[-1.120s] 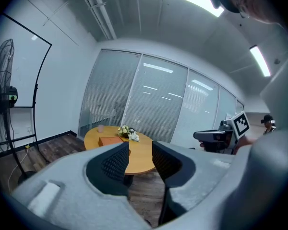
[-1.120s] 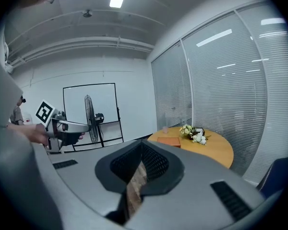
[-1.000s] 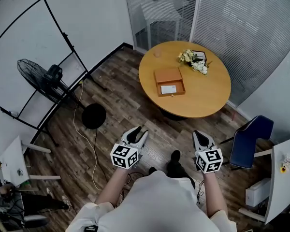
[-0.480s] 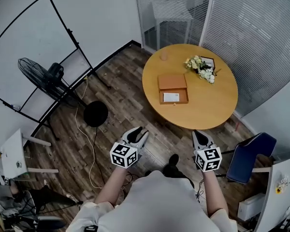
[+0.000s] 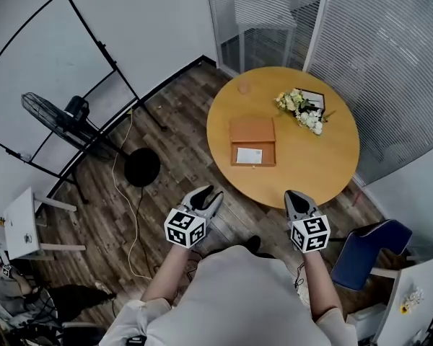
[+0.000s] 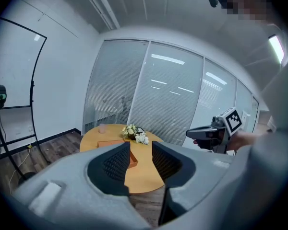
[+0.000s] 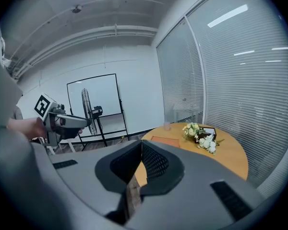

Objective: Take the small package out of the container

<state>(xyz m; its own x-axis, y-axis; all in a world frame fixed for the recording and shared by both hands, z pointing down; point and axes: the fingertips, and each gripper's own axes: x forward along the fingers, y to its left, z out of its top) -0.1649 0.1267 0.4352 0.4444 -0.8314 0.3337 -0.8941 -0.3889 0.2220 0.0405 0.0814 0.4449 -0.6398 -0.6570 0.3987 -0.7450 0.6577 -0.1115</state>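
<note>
I'm holding both grippers out in front of me, over the wooden floor (image 5: 173, 157) and well short of the round tabletop (image 5: 314, 164). Left gripper (image 5: 204, 193): jaws apart, nothing between them. Right gripper (image 5: 294, 196): jaws together, empty. The small package (image 5: 249, 156), white, lies inside the open brown container (image 5: 252, 130) near the tabletop's middle. Flowers (image 5: 302, 110) sit beyond it, to the right.
</note>
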